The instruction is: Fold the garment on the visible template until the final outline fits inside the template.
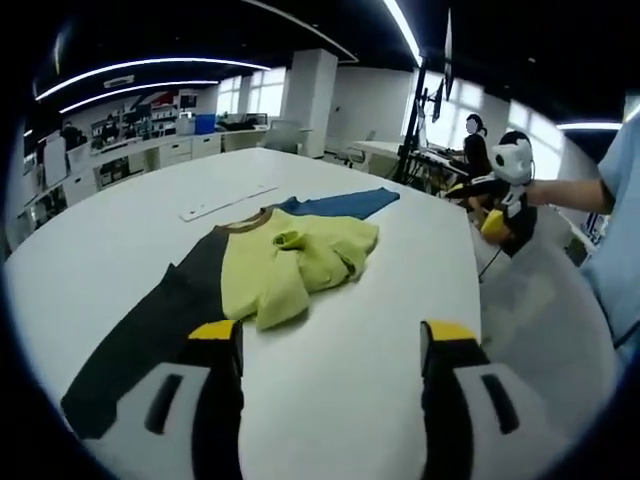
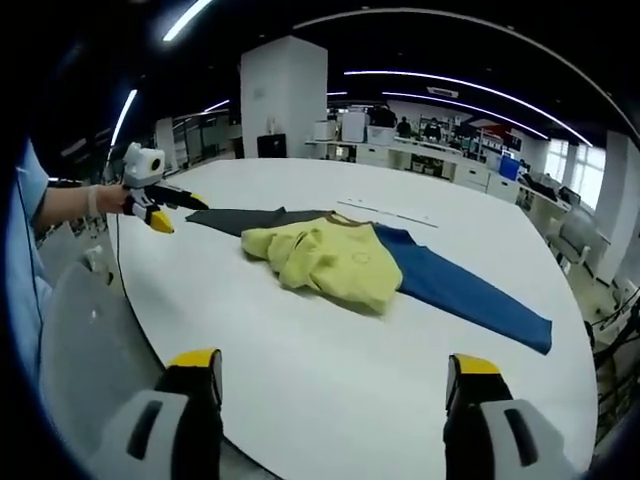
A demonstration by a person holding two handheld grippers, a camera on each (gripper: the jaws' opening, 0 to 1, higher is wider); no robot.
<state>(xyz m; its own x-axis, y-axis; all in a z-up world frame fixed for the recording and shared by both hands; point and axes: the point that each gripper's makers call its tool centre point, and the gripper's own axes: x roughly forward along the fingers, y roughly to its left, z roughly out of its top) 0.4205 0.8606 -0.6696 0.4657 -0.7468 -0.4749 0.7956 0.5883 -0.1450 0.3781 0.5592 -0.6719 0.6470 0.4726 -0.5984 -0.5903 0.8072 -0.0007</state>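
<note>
A yellow-green garment (image 1: 295,260) lies crumpled in a loose heap on a large white tabletop (image 1: 350,370), well in from every edge. It rests across 2 flat template pieces laid end to end: a dark grey template (image 1: 150,335) and a blue template (image 1: 340,204). A brown collar band shows at the top of the heap, where the 2 template pieces meet. Beyond the garment, toward the far edge of the tabletop, lies a thin white strip (image 1: 225,203).

In the left gripper view, the left gripper (image 1: 330,345) hangs over the near part of the tabletop, its 2 yellow-tipped fingers (image 1: 215,332) spread wide apart with nothing between them. The left finger lies over the near end of the dark grey template; whether it touches the template cannot be told. The right gripper (image 1: 490,222) shows in this view past the tabletop's edge, held out by a person's hand and a light blue sleeve.

In the right gripper view, the right gripper (image 2: 330,375) has its fingers (image 2: 472,368) parted wide and empty above bare tabletop (image 2: 300,400), well short of the garment (image 2: 330,258). The blue template (image 2: 470,295) runs out from under the heap toward one edge and the dark grey template (image 2: 245,218) toward the other. The left gripper (image 2: 158,215) shows there near the tabletop's edge, just beside the end of the dark grey template, held by a hand (image 2: 95,203).
</note>
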